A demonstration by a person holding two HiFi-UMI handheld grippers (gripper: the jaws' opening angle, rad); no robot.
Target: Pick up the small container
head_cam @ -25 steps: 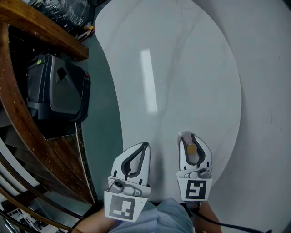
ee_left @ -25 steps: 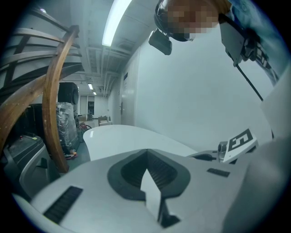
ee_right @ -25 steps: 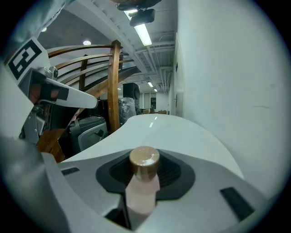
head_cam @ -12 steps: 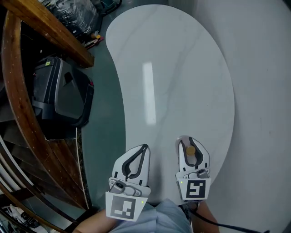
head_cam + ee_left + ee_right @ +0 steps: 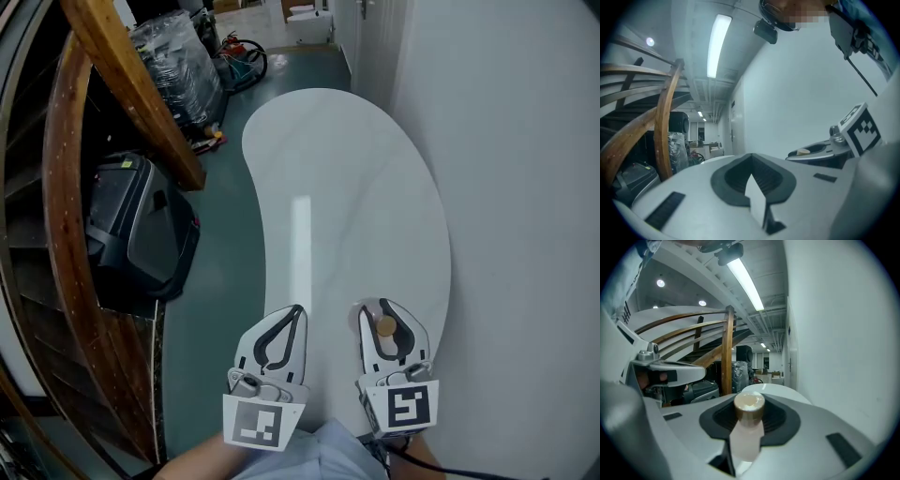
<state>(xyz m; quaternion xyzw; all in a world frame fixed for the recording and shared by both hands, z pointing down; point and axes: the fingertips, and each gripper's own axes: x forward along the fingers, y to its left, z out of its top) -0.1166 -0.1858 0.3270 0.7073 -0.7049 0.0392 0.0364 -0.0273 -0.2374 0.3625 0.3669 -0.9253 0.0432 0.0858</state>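
The small container (image 5: 384,326), a pale translucent vial with a tan round cap, stands upright between the jaws of my right gripper (image 5: 380,307), which is shut on it above the near end of the white table (image 5: 347,178). In the right gripper view the container (image 5: 747,427) fills the middle, its cap up, with the dark pads (image 5: 780,420) pressed round it. My left gripper (image 5: 296,311) hangs beside it on the left, shut, with nothing in it. The left gripper view shows its own jaws (image 5: 752,157) meeting at the tip and the right gripper (image 5: 820,150) off to the right.
A curved wooden handrail (image 5: 131,84) runs down the left. Below it sits a black case (image 5: 141,234) on the grey-green floor. A plastic-wrapped stack (image 5: 178,66) stands at the back. A white wall (image 5: 525,187) borders the table on the right.
The head view has pulled back: the table looks smaller and farther below, and more of the room shows. Both grippers keep their places in the frame, the right still holding the container.
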